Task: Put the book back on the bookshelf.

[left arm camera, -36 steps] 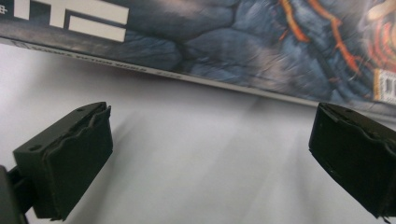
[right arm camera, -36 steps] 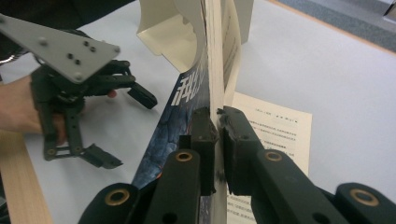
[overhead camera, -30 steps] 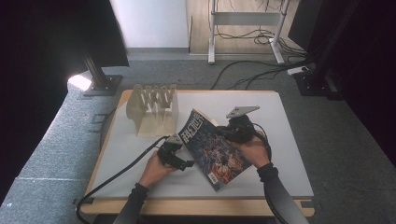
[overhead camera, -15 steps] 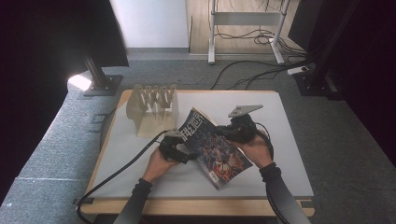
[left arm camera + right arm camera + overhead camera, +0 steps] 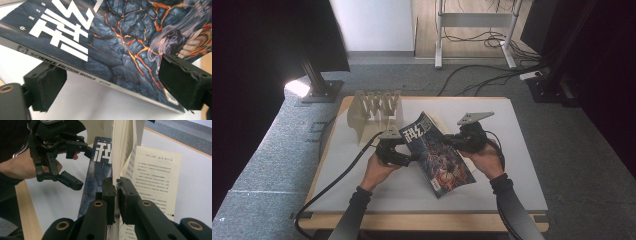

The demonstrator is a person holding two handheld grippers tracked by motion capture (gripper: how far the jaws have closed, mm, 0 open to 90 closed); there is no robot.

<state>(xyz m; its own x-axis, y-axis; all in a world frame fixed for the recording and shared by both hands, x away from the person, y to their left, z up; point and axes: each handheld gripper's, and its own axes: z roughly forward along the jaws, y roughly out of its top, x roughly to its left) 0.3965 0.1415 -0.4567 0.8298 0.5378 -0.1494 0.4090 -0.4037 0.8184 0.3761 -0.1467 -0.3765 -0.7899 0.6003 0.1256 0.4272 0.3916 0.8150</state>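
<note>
- Here, magazine [image 5: 120, 50] spine reads "SCIENCE FICTION WORLD".
- Left claw [image 5: 112, 85]: jaws wide, just been closing, straddling the spine without pressing.
- Right claw [image 5: 116, 192]: clamped on the cover.

Glossy paper magazine [image 5: 437, 157] (matt inner pages), matt white table [image 5: 512, 165], rough-edged black pads [image 5: 180, 82].
</note>
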